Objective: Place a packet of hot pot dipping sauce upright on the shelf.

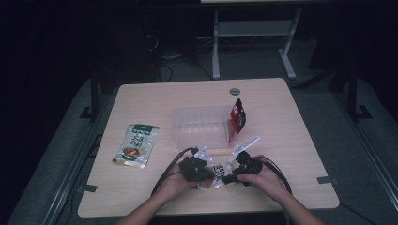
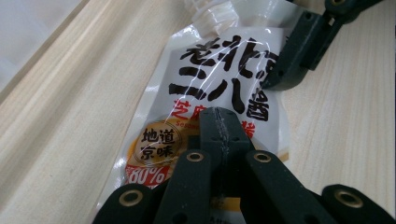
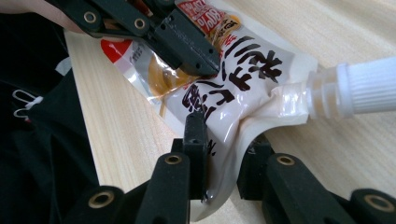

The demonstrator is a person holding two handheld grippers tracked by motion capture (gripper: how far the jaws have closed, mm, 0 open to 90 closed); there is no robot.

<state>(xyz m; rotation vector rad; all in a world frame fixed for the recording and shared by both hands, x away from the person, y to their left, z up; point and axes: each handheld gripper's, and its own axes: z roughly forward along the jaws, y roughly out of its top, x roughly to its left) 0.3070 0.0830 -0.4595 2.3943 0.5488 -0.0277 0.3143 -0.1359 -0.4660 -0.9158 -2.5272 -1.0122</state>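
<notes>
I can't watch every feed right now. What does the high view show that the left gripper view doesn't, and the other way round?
High view alone: the clear plastic tub, a red packet leaning at its right end, a green packet lying flat to the left, and both hands. Left gripper view alone: the printed face of the white spouted pouch and the left gripper shut on it. Both: the pouch, the wooden table and the right gripper.

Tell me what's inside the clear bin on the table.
The bin looks empty through its clear walls. A red packet stands at its right end; whether that is inside or just against it, and what lies behind it, cannot be seen.
</notes>
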